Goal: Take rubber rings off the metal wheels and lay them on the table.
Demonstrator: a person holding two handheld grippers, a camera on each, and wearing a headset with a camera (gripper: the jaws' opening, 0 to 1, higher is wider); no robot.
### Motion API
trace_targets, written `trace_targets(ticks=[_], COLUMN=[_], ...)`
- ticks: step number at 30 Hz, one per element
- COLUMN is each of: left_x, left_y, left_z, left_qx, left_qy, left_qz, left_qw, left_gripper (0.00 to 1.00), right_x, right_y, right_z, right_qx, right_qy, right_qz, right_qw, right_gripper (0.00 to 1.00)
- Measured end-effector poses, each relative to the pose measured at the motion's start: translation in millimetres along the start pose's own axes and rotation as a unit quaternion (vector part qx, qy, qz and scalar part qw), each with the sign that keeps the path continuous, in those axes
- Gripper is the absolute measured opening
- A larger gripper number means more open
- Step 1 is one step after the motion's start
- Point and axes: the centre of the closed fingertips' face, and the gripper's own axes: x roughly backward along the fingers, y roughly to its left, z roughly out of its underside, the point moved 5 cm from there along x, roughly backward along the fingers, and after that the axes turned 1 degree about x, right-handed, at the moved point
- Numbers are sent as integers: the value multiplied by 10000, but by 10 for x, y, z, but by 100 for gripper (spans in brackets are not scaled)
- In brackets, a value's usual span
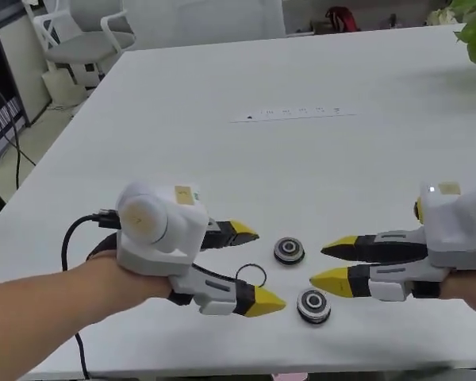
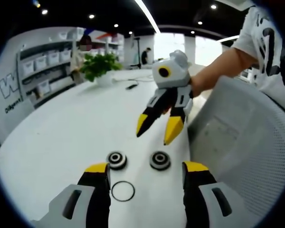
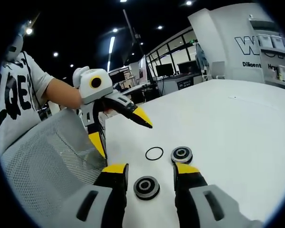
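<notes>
White table (image 1: 301, 159) in an open office carries the work near its front edge, with the two metal wheels well inside easy reach of both hands. One thin black rubber ring (image 1: 251, 275) lies flat on the table, off its wheel, just in front of the left gripper (image 1: 266, 268). Its jaws are spread wide and hold nothing. In the left gripper view the ring (image 2: 123, 191) sits between those jaws without touching either, which suggests it has been let go there.

The right gripper (image 1: 320, 265) points in from the other side, jaws part open and empty. The near wheel (image 3: 147, 187) lies between its jaw tips in the right gripper view, apart from both, and looks like the next one to be worked. The far wheel (image 1: 289, 250) rests between the two grippers. Both wheels show a dark outer band, probably rings not yet removed
</notes>
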Motion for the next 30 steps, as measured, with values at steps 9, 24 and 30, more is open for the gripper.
trace_targets(ticks=[9, 24, 30], left_x=[-89, -271, -338], left_y=[-56, -112, -130], left_z=[38, 63, 76], left_qx=[37, 92, 117], left_qy=[43, 131, 169], left_qz=[110, 294, 356], left_qw=[9999, 9994, 9992], left_gripper=[60, 55, 53], right_x=[22, 24, 18], right_y=[3, 37, 36], right_z=[146, 386, 459], right_qx=[76, 360, 440], right_qy=[136, 452, 521], right_qz=[13, -94, -111], right_qw=[9999, 9983, 9976], right_gripper=[35, 32, 30])
